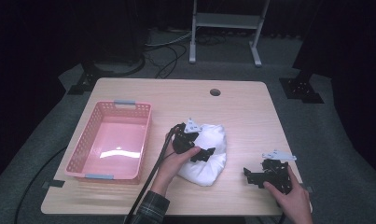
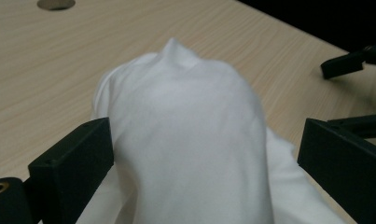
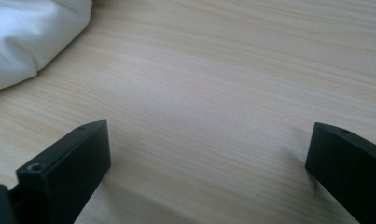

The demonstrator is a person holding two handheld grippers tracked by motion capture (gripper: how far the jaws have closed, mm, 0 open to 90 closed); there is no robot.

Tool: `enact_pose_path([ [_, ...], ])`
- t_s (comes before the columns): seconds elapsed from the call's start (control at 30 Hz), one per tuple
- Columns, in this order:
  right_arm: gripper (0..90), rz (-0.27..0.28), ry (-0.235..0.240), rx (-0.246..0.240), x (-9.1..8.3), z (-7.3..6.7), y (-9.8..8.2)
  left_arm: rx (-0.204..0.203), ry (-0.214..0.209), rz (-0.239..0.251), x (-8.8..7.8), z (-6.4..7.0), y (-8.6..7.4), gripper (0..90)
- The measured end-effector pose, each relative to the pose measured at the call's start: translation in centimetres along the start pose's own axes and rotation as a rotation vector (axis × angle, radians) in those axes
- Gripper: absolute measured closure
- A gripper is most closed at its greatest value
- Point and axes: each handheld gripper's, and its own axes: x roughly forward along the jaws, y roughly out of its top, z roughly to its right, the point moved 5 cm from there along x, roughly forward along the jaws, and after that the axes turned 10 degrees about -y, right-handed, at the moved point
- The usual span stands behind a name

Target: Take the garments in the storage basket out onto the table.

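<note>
On the wooden table (image 1: pixel 129 88), a pink basket (image 1: pixel 80 151) is sitting at the left. Just right of it, a bunched white cloth (image 1: pixel 211 154) is lying mid-table. The left gripper (image 2: pixel 204 158) is straddling the cloth, jaws spread wide, gripping nothing. The right gripper (image 3: pixel 206 163) is resting near right, jaws wide apart over bare wood.
</note>
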Motion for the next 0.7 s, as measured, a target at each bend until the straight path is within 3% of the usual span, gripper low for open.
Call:
enact_pose_path([
  [0.23,0.0,0.0,0.0,0.0,0.0,0.0,0.0,0.013,0.011,0.141,-1.7,0.0,1.0,3.0],
  [0.33,0.0,0.001,0.0,-0.001,0.0,0.0,0.0,0.027,-0.011,0.204,-2.5,0.2,1.4,2.9],
  [0.7,0.0,0.0,0.0,-0.001,0.0,0.0,0.0,0.078,0.009,0.318,-5.4,1.1,1.6,2.8],
])
